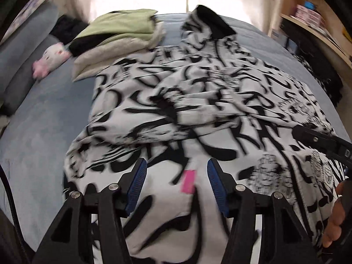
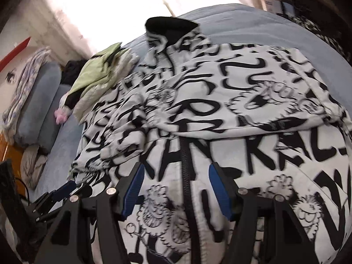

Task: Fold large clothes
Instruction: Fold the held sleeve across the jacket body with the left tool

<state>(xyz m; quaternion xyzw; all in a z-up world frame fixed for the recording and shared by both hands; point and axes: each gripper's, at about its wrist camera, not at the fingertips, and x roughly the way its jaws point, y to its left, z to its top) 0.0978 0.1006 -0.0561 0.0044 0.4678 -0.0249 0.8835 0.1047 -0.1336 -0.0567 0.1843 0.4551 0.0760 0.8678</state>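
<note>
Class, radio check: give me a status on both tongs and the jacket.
Left tongs open, over the jacket. Right tongs open, over its zip. Folded clothes pile lies at the jacket's far-left edge.

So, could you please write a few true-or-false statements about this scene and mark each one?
1. The jacket is black and white. True.
2. The left claw is shut on the jacket. False: it is open over the cloth.
3. A pink tag shows between the left claw's fingers. True.
4. The folded green garment lies on top of the jacket's zipper. False: it lies at the jacket's far left edge.
5. The right claw straddles the zipper, open. True.
</note>
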